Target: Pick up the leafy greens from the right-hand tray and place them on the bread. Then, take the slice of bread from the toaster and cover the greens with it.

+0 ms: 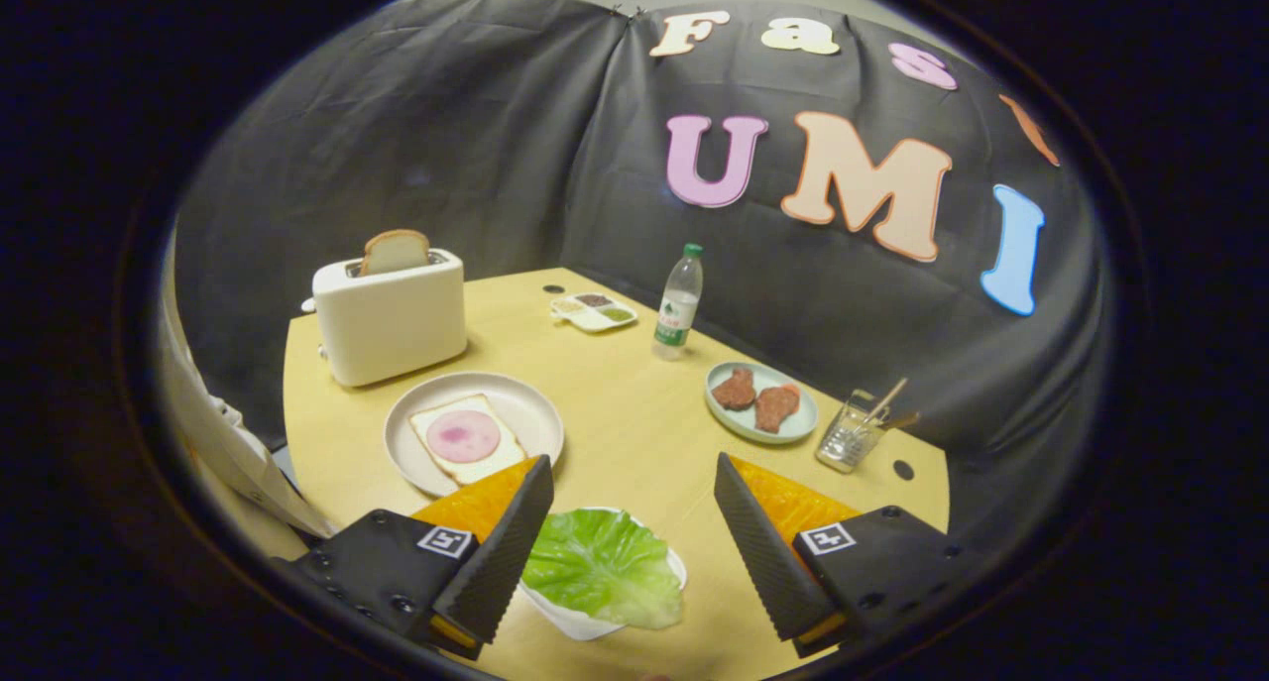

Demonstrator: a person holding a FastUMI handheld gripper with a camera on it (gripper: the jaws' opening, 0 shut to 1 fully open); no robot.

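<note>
Two fingers spread wide, my gripper (634,483) over leafy greens (600,567) | bread (466,438) ahead-left | toaster (389,314) beyond it

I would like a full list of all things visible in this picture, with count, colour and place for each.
table: 1, light wood, under everything
toaster: 1, cream, far left
bread slice: 1, brown crust, in toaster
plate: 1, white, before toaster, holding bread with ham
leafy greens: 1, green, on white dish between the fingers
meat plate: 1, pale blue, two brown pieces
bottle: 1, clear, green cap
sauce tray: 1, white
glass: 1, clear, with sticks
gripper: 1, open
</note>
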